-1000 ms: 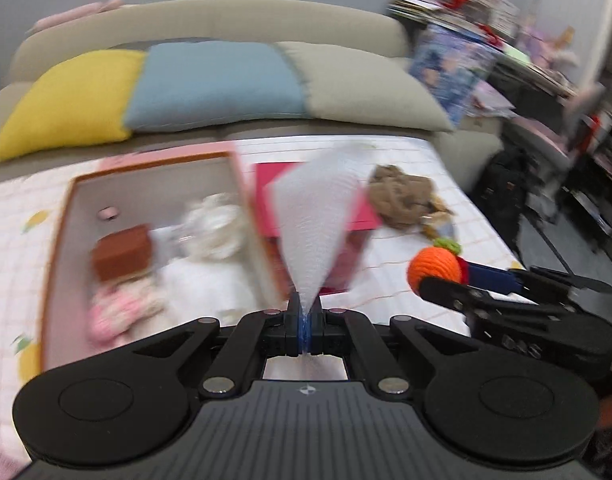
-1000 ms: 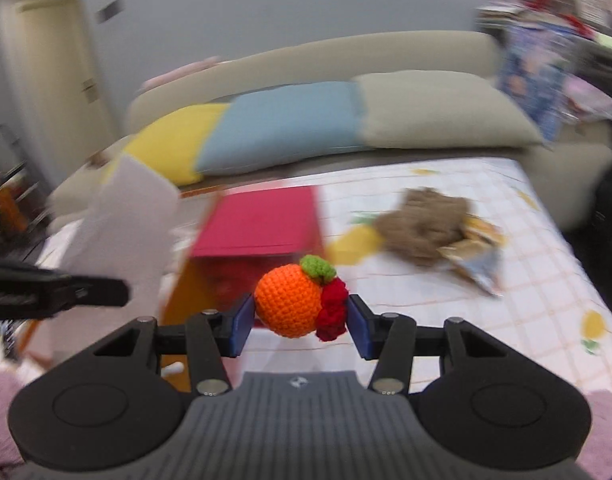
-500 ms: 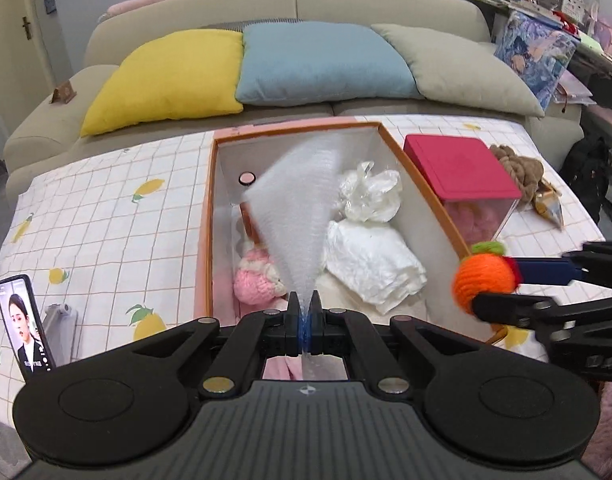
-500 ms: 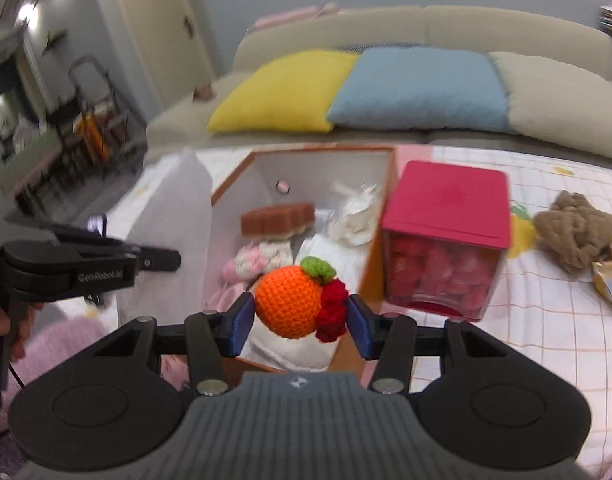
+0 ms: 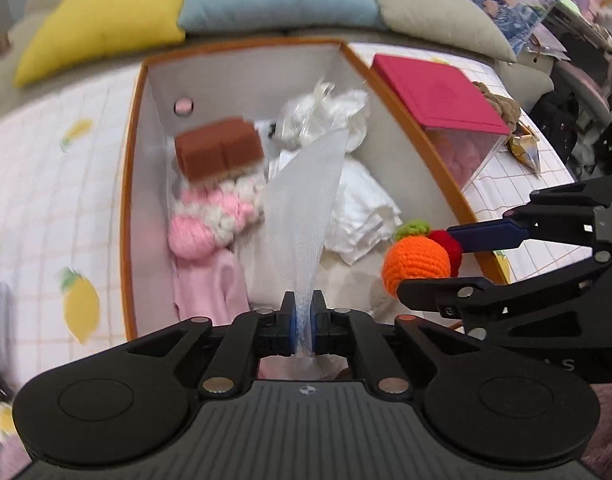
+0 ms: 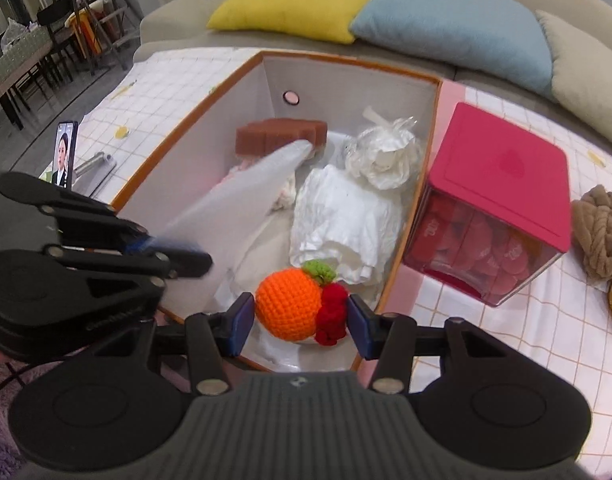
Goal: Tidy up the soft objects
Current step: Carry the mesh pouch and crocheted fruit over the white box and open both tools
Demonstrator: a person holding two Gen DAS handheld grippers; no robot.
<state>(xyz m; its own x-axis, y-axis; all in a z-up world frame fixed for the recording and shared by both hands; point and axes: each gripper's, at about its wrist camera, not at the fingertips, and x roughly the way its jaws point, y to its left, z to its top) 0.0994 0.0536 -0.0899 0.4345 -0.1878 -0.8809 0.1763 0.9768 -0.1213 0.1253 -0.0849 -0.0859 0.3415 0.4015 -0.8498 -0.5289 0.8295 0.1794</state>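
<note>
An orange-rimmed white box [image 5: 242, 46] [image 6: 345, 65] lies open below both grippers. Inside are a brown sponge [image 5: 220, 152], a pink and white knit piece [image 5: 214, 216], a crumpled clear bag [image 5: 325, 116] and white cloth [image 6: 345, 220]. My left gripper [image 5: 304, 312] [image 6: 186, 252] pinches a thin white foam sheet [image 5: 306, 208] [image 6: 242, 196] that hangs into the box; its jaws are opening with the sheet still between the pads. My right gripper [image 6: 300, 316] [image 5: 427, 264] is shut on a crochet orange [image 6: 288, 304] [image 5: 415, 258] with a green leaf and red berries, held over the box's near end.
A clear box with a red lid [image 6: 501, 172] stands right of the big box. Beyond it lie a brown yarn bundle [image 6: 599, 224] and a snack packet [image 5: 525, 148]. A phone [image 6: 64, 152] stands at the left. Yellow, blue and beige cushions line the sofa behind.
Both grippers have moved in over the open box and tipped downward. The foam sheet now hangs inside the box, and the crochet orange has come over the box's near end.
</note>
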